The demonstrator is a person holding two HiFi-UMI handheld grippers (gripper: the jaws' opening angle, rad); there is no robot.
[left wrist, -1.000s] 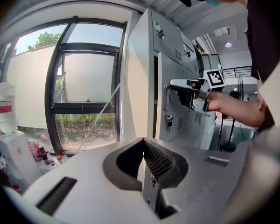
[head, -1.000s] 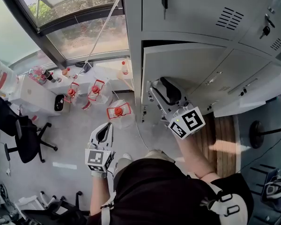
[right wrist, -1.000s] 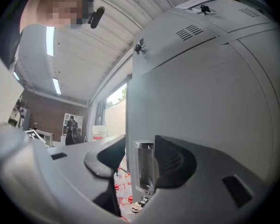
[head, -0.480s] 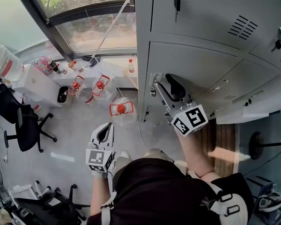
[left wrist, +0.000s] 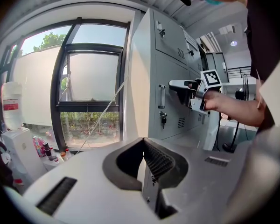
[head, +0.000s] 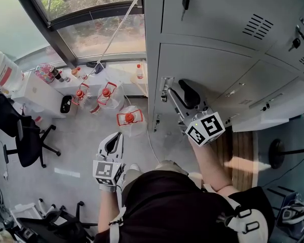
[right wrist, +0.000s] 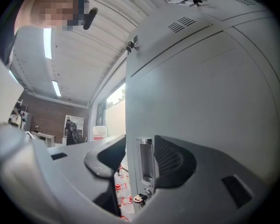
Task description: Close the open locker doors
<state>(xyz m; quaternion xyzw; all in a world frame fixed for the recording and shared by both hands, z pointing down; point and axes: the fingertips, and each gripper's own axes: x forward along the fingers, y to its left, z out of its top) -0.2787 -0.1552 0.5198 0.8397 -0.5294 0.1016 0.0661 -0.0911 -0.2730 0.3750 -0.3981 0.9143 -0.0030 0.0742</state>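
Currently we hold: right gripper [head: 172, 91], centre frame, jaws spread astride the handle edge of the grey metal locker door [head: 210, 70]; left gripper [head: 112, 138], lower left, jaws pressed together, empty.

Big dark-framed window [head: 91, 29] with greenery outside, loads of daylight. Pale grey floor [head: 76, 151] below, black office chair [head: 25, 146] off to one side, clear water jugs [head: 129, 119] (red caps), wood-plank strip [head: 240, 151], brick wall [right wrist: 42, 120] further back under ceiling light strips [right wrist: 47, 41]
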